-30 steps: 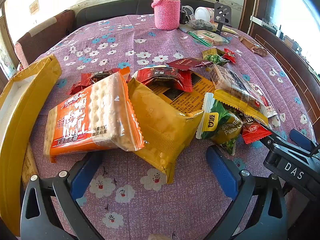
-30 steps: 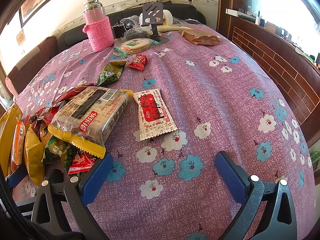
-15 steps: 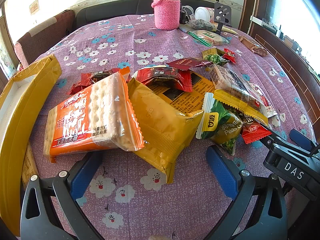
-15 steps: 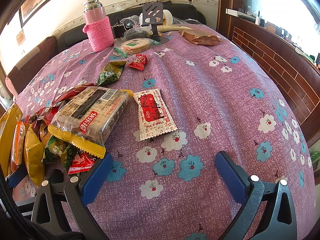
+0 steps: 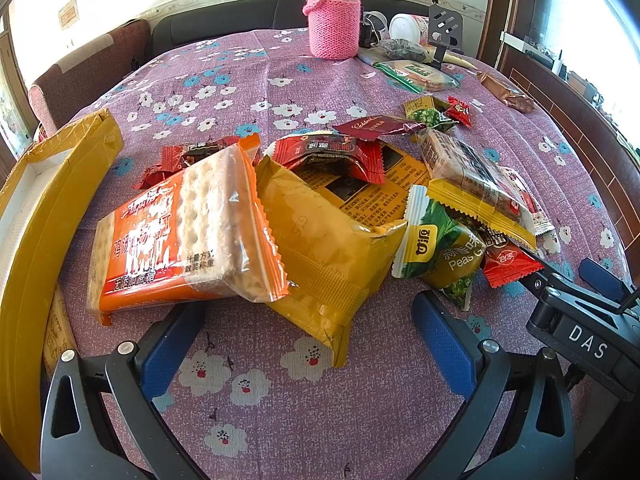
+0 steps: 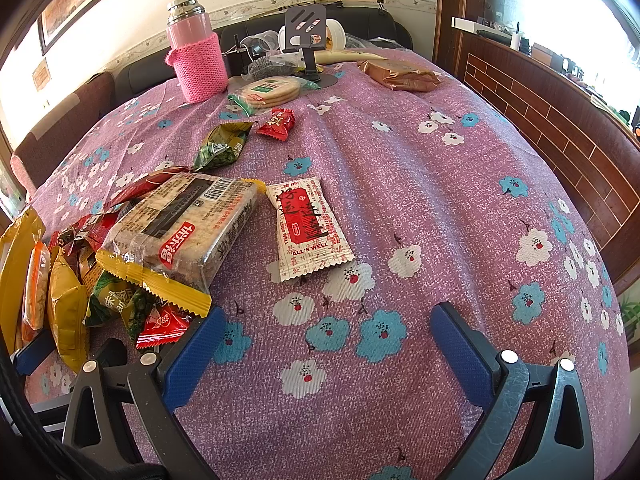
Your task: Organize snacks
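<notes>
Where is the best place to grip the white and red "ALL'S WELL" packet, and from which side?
Probably with the right gripper, open just before it: pinch the ALL'S WELL packet across its long side edges, coming from above its near crimped end. It lies flat and alone on the tablecloth.

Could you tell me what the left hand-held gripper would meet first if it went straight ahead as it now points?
Most likely the yellow snack bag, whose near corner lies between the open fingers of the left hand-held gripper.

My left gripper [image 5: 307,334] and my right gripper [image 6: 324,338] each have black plastic arms with silver screws and blue textured pads [image 6: 460,344], and white "DAS" lettering [image 5: 587,343] marks the right one's black body.
</notes>
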Motion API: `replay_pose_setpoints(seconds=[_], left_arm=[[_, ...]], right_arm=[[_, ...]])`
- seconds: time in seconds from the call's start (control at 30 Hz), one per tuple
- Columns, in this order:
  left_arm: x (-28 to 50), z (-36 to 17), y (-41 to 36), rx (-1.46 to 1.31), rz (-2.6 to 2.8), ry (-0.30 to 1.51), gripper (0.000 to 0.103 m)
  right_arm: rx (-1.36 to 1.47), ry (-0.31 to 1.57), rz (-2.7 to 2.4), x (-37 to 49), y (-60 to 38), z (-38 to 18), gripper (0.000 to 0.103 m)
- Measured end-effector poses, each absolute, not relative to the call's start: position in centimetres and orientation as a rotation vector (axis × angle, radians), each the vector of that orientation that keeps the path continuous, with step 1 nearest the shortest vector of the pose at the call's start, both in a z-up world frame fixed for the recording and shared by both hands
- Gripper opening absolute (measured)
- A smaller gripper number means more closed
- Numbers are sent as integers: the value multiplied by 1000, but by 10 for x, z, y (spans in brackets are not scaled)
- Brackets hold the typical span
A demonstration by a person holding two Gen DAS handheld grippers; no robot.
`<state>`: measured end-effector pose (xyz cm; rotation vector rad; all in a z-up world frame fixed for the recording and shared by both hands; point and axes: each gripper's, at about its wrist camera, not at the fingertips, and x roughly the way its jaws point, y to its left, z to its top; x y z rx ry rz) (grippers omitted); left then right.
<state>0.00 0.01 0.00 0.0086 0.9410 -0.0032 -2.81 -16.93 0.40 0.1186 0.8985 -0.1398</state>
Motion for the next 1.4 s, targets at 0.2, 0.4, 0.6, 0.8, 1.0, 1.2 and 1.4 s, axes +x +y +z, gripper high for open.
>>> replay_pose_setpoints(seconds=[0.2, 0.4, 0.6, 0.8, 1.0, 1.2, 1.4], left_arm=[[0, 0, 0, 9, -3, 941, 103], [0, 0, 0, 8, -3, 941, 103], [0, 0, 0, 8, -3, 941, 103], [0, 0, 0, 8, -3, 941, 103], [0, 0, 0, 8, -3, 941, 103], [0, 0, 0, 8, -3, 941, 103], [0, 3, 1, 7, -2, 954, 103]], right_arm=[[119, 898, -140, -28, -169, 4, 103], [119, 899, -140, -28, -169, 4, 103], [119, 899, -140, -28, -169, 4, 103], [113, 902, -153, -27, -168, 3, 103], [114, 902, -152, -27, -170, 3, 103], [115, 902, -152, -27, -167, 4, 103], [121, 902, -131, -24, -170, 3, 103]])
